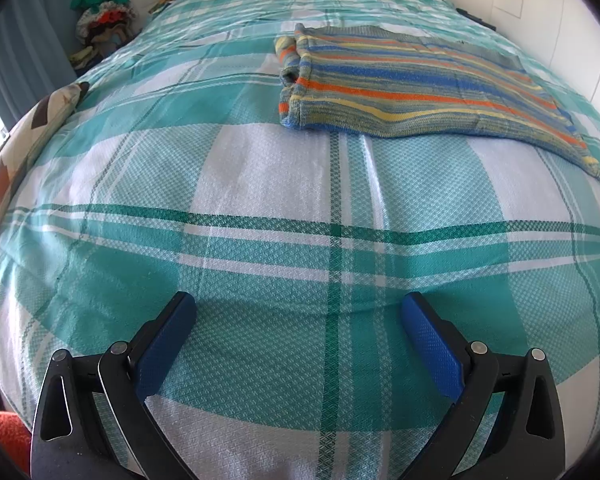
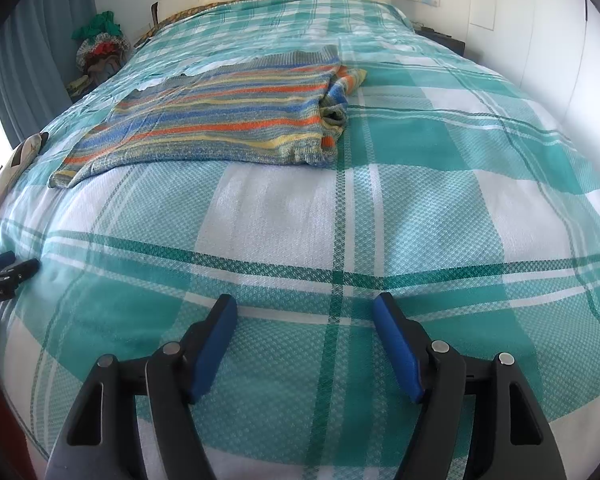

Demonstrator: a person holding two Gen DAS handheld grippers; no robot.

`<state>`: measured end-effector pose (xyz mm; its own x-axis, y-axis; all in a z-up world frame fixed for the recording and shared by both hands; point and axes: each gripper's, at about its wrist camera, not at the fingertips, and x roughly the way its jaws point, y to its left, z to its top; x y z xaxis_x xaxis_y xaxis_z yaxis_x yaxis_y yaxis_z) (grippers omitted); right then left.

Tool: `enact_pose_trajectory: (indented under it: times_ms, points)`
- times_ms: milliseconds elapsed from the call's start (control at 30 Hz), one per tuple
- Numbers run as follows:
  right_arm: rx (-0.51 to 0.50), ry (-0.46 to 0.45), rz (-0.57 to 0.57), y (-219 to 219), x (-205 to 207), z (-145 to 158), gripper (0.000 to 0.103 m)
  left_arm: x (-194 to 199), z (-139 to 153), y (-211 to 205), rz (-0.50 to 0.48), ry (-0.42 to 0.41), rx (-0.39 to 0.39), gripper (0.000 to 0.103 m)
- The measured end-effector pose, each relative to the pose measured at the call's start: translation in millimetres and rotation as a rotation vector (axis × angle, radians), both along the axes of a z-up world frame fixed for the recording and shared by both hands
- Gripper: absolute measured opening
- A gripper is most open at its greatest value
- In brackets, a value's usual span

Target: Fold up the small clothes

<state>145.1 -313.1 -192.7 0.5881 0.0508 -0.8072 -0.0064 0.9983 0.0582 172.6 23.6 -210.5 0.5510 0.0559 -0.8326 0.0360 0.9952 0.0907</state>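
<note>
A striped knit sweater point(image 1: 420, 88) lies folded flat on the bed.

One striped sweater point(image 1: 420, 88), two grippers

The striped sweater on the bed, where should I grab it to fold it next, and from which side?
Judging by its pose, take the striped sweater at its near hem corners, coming from the near edge of the bed. It lies flat, one sleeve already folded in, hem free.

The sweater point(image 1: 420, 92) lies flat on the bed point(image 1: 260, 208), upper right of the left wrist frame, upper left point(image 2: 220, 116) of the right wrist frame; clothes pile point(image 1: 104, 20) upper left.
</note>
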Motion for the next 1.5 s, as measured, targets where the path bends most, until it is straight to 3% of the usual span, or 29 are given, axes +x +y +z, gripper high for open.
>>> enact_pose_trajectory:
  times_ms: [1500]
  points:
    - [-0.021, 0.028, -0.006, 1.3, 2.5, 0.3, 0.074, -0.3, -0.8, -2.0, -0.002, -0.005, 0.01, 0.102]
